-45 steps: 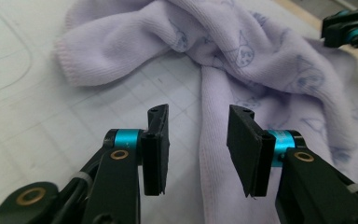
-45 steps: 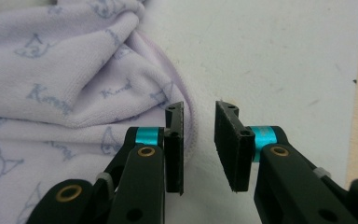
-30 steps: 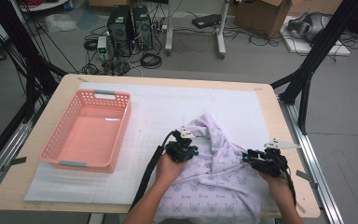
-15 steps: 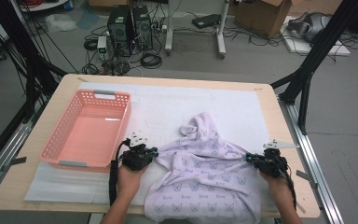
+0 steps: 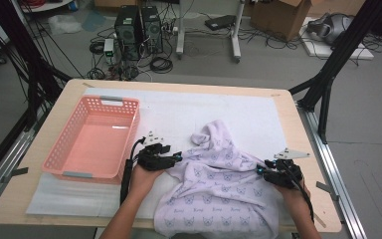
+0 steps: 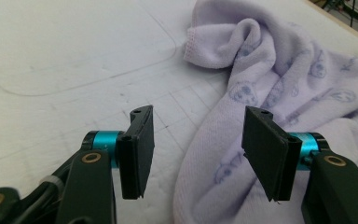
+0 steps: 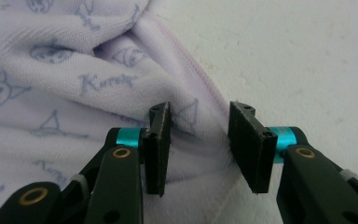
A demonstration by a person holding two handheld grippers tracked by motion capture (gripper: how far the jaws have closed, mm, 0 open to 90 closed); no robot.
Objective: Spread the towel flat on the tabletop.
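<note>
Lying crosswise between tools: garment [image 5: 219,186]

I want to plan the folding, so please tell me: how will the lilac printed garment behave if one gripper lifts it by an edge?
The lilac garment will probably flop and drape, since it already lies in soft rumpled folds. It looks like light knit cloth, so it should lift easily. Its fuzzy surface seems unlikely to slip from the pads, though a thin hem might.

Beyond the wooden worktop [image 5: 54,107] lies grey floor [image 5: 258,62]: two black computer towers [image 5: 138,26] amid tangled cables [image 5: 160,63], a cardboard box [image 5: 281,17] farther right.
</note>
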